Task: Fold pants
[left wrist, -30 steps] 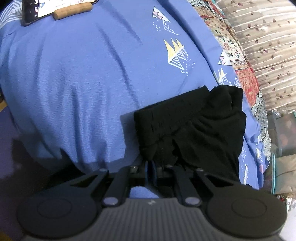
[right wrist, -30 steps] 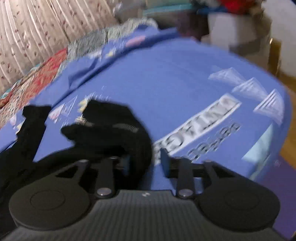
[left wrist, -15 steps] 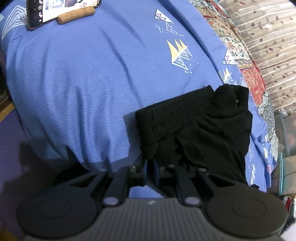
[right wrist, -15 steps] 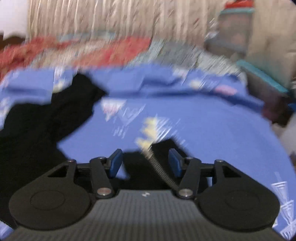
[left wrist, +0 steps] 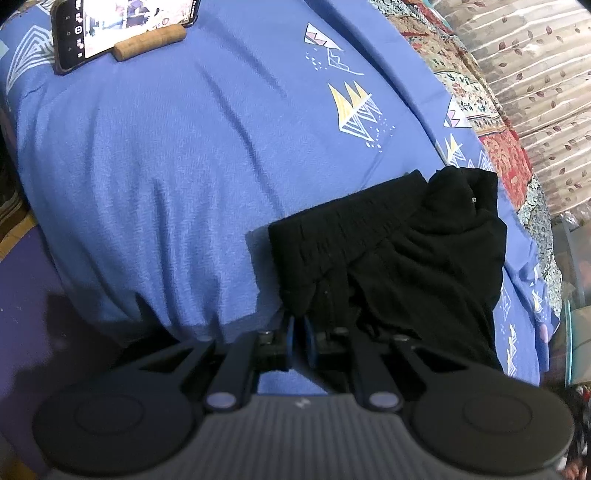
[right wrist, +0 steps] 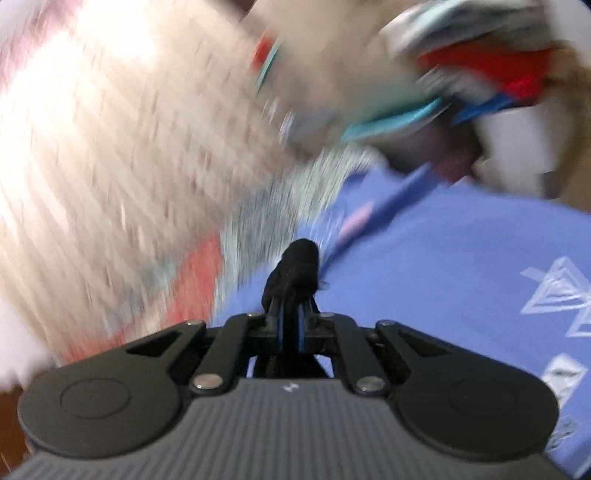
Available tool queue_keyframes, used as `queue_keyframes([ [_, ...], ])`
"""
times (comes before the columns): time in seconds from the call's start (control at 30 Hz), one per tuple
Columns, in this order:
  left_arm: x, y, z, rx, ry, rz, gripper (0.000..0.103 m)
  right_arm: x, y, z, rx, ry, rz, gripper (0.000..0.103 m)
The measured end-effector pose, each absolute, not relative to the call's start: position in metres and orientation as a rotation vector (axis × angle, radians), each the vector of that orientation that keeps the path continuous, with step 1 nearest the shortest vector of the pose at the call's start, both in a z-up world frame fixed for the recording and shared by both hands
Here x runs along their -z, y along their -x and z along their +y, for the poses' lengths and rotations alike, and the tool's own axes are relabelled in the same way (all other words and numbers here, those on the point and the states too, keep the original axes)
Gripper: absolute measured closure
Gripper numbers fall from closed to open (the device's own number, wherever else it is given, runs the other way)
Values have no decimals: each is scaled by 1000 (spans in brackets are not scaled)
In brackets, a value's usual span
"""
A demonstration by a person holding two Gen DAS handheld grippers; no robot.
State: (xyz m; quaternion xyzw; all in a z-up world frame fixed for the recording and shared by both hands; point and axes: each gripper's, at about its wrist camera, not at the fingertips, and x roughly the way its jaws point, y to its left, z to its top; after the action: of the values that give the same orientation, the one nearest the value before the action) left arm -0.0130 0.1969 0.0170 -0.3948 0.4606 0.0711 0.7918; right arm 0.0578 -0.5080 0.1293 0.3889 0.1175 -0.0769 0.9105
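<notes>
pants: black pants [left wrist: 399, 258], bunched and partly folded, lying on the blue bedspread [left wrist: 166, 166] at the near edge of the bed, towards its right side in the left wrist view.
left hand-held gripper: the left hand-held gripper [left wrist: 297, 334] sits at the near bed edge with its blue pads nearly together, pinching the nearest corner of the waistband end; the cloth runs straight ahead and rightward from it.
right hand-held gripper: the right hand-held gripper [right wrist: 291, 328] is clamped on a small tuft of the black cloth [right wrist: 295, 273], above the bedspread; the view is heavily blurred.
long axis: the elastic waistband [left wrist: 343, 225] runs from near-left to far-right, towards the patterned quilt [left wrist: 498, 158].
nearer hand: both grip the garment; the left holds the near corner, so a fold would likely carry cloth away from it.
far: a phone [left wrist: 118, 26] propped on a wooden stand [left wrist: 149, 42] at the far left corner.
</notes>
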Motion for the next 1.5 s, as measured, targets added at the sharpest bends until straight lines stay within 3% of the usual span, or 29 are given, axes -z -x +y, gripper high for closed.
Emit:
queue_keyframes([
  [0.2, -23, 19, 201, -166, 842, 974, 98, -84, 10, -576, 327, -1084, 191, 95],
  [0.37, -20, 25, 201, -289, 735, 1008, 100, -37, 52, -573, 570, -1074, 383, 89],
  [0.47, -16, 34, 214, -286, 785, 1014, 100, -23, 68, -570, 791, -1122, 380, 45],
  [0.57, -22, 45, 224, -300, 789, 969, 99, -28, 92, -569, 960, -1215, 258, 44],
  [0.67, -33, 40, 232, -293, 746, 931, 99, -54, 93, -565, 1015, -1104, 222, 44],
  [0.73, -46, 21, 230, -278, 677, 917, 95, -69, 86, -557, 966, -1039, 201, 44],
  [0.83, -68, -20, 212, -227, 553, 877, 78, -85, 66, -537, 839, -960, 226, 44],
  [0.93, -83, -72, 183, -168, 395, 827, 69, -91, 28, -512, 659, -863, 315, 44],
  [1.07, -87, -145, 131, -63, 264, 794, 47, -88, -16, -467, 449, -755, 449, 44],
  [1.17, -76, -193, 90, -16, 171, 800, 45, -89, -58, -432, 315, -669, 542, 44],
  [1.27, -50, -239, 59, -6, 119, 834, 46, -94, -105, -391, 174, -535, 626, 44],
  [1.3, -40, -252, 52, -15, 112, 849, 52, -95, -120, -377, 125, -492, 649, 44],
  [1.33, -31, -263, 48, -21, 114, 866, 61, -97, -141, -363, 68, -446, 670, 44],
  [1.37, -23, -268, 48, -10, 131, 884, 91, -100, -161, -350, 17, -406, 681, 44],
  [1.5, -24, -252, 61, -6, 190, 816, 94, -107, -222, -291, -118, -270, 701, 44],
])
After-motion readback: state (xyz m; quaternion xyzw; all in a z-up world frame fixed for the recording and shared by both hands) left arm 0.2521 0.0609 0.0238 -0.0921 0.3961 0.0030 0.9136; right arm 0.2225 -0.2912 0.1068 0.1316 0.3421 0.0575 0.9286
